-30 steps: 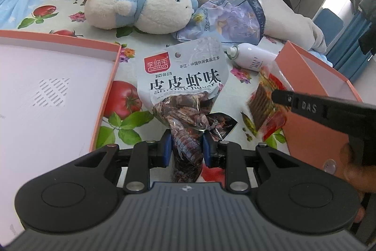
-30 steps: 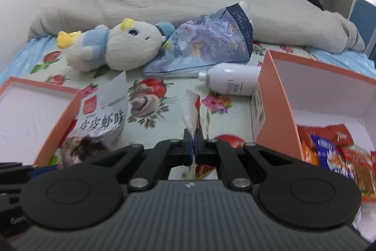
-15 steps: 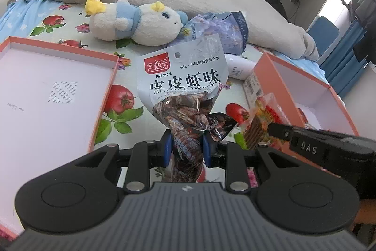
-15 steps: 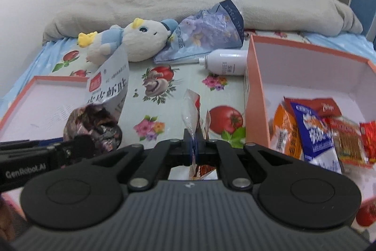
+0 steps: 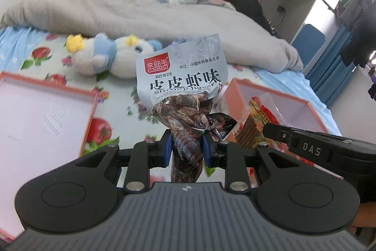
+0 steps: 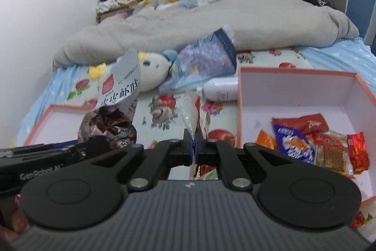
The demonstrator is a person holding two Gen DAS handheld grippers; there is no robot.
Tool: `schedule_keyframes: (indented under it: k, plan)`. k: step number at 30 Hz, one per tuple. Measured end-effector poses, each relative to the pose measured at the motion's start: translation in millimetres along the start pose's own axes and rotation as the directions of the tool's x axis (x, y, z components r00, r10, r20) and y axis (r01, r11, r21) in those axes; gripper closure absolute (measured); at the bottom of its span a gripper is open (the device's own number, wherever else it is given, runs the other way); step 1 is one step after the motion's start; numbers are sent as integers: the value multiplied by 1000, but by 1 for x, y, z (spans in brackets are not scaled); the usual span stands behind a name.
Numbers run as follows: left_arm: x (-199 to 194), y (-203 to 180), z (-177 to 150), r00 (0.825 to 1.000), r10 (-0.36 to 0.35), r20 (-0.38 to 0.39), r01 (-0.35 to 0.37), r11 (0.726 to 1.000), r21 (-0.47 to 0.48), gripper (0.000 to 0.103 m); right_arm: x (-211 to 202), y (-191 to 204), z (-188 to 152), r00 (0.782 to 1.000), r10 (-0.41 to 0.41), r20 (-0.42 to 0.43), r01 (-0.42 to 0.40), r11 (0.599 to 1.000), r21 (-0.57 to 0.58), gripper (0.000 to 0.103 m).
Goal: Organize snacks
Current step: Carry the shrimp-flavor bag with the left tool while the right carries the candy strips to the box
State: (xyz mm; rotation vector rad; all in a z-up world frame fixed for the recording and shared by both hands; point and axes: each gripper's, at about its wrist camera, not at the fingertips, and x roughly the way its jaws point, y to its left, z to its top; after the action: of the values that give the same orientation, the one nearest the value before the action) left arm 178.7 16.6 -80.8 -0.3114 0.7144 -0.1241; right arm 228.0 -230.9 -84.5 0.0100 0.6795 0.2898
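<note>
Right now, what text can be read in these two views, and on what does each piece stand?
"李细毛 LIXIMAO", "皮皮虾味", "Shrimp flavor" (partly creased): shrimp snack bag in the left gripper.
"DAS": right gripper.
"GenRobot.AI", cut off: the left gripper's side.
Print on the snacks in the orange box and on the white bottle: too blurred.

Both held up side by side: left hand-held gripper (image 5: 185, 148) has its blue pads clamped with a fair gap between them, right hand-held gripper (image 6: 193, 147) is pinched nearly flat, pads almost touching.
</note>
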Motion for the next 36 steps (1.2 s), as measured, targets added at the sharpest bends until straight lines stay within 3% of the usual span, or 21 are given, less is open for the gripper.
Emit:
schedule_keyframes:
  k: [12,23,29,34,36]
  plan:
    - [-4,-78,37,994,-91,59,86,993,83,73,-41,-47,37,994,-31,108,25,998,50,98]
    - [4,-146,49,986,-159,51,150,976,156,73,-69,-91,56,982,-62,179,49,996,74,98]
    - [33,-163,38,977,-207,-40,211,967,141,73,-62,-122,42,986,-113,126,98,988,119,97]
    - [62,-171,19,971,-197,-135,216,965,151,72,-38,-146,16,988,-153,5,150,973,177,97]
    - [76,-167,11,960,-207,-189,232,965,122,72,-29,-152,6,987,-160,-32,163,967,195,97]
